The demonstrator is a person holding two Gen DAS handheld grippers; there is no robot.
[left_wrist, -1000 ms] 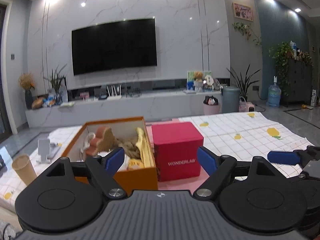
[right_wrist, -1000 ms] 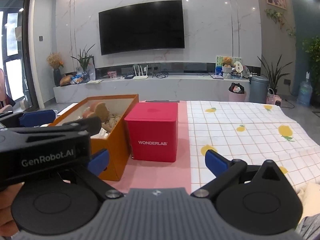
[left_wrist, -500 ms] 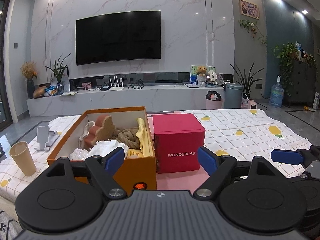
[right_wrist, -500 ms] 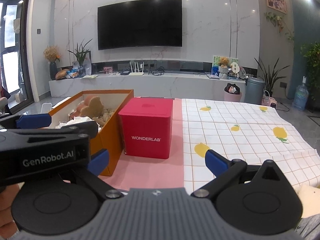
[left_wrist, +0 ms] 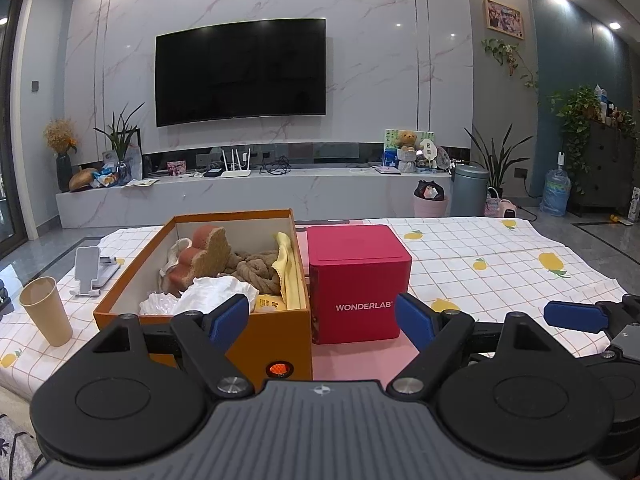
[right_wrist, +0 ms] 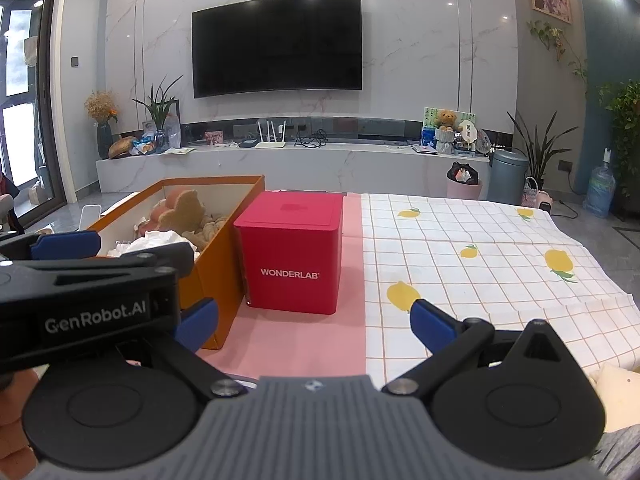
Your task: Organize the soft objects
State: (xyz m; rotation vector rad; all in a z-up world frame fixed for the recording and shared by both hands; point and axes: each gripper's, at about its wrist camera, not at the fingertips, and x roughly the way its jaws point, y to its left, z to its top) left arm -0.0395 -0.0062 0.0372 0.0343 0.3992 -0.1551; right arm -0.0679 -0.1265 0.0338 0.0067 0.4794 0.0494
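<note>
Left hand-held gripper [left_wrist: 322, 320]: jaws spread wide, empty. Right hand-held gripper [right_wrist: 314, 320]: likewise spread, empty. Just ahead and left of both sits the orange box [left_wrist: 276, 330], touching the red box [left_wrist: 360, 280] on the worktop [left_wrist: 500, 256]. Judgement: descend vertically, pinch one item's raised fold, lift clear of the walls. Contents: crumpled white cloth [left_wrist: 216, 290], brown knotted towel [left_wrist: 256, 270], yellow cloth [left_wrist: 286, 268], tan plush [left_wrist: 204, 250], loosely heaped.

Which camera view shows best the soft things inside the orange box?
The left wrist view: it looks down into the orange box, showing the brown rope toy, yellow cloth and white plastic. In the right wrist view, the left gripper partly hides them.
</note>
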